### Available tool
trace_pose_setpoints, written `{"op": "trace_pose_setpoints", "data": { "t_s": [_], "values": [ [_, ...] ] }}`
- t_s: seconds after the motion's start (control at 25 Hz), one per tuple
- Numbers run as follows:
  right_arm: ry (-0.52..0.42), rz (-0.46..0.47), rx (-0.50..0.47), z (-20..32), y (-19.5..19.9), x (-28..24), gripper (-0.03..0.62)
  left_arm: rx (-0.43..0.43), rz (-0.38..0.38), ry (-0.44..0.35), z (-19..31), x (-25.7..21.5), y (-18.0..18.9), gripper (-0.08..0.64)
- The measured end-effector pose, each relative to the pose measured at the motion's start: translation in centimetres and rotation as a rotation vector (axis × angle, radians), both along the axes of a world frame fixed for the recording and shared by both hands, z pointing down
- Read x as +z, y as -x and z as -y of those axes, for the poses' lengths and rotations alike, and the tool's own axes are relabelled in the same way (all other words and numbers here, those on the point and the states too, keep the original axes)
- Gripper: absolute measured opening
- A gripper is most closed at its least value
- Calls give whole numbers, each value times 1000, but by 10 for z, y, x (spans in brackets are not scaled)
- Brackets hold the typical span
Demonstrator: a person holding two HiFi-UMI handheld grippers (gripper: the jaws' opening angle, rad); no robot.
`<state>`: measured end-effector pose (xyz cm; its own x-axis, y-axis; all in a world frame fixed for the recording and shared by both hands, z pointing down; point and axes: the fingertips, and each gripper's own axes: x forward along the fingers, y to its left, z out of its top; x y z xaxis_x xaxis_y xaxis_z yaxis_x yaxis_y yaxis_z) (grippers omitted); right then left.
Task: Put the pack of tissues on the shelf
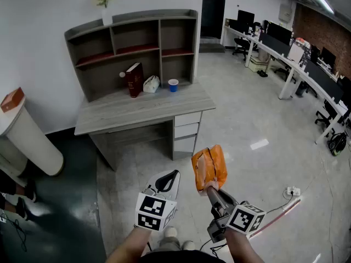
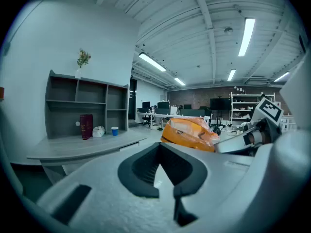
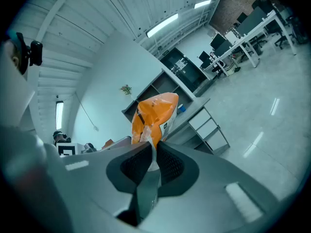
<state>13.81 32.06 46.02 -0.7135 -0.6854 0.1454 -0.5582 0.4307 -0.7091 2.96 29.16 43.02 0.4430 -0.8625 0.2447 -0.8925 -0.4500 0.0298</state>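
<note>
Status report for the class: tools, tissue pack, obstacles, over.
Right tool shut on tissue pack. Left tool shut, empty. Shelf ahead, approach looks unobstructed.

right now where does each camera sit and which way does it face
Head view: on the person's head, looking steeply down at the grey wooden desk with shelves; shows both forearms, left tool and right tool.
Left gripper view: rides the left tool, looks roughly level at the desk; shows its own shut jaws and the right tool.
Right gripper view: rides the right tool, tilted, faces the desk; its jaws pinch the orange plastic pack of tissues.
Shared: all three show desk and pack.
</note>
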Motion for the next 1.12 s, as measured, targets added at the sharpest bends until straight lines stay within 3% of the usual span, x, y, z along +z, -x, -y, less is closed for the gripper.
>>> {"op": "trace_pose_setpoints", "data": {
  "t_s": [0.6,1.12],
  "values": [
    [-6,-4,-5,7,4,1,28,-1,13,-1,2,5,0,-8],
    [3,-27,-28,51,44,0,28,6,5,11,37,9,32,-6]
  ]
}}
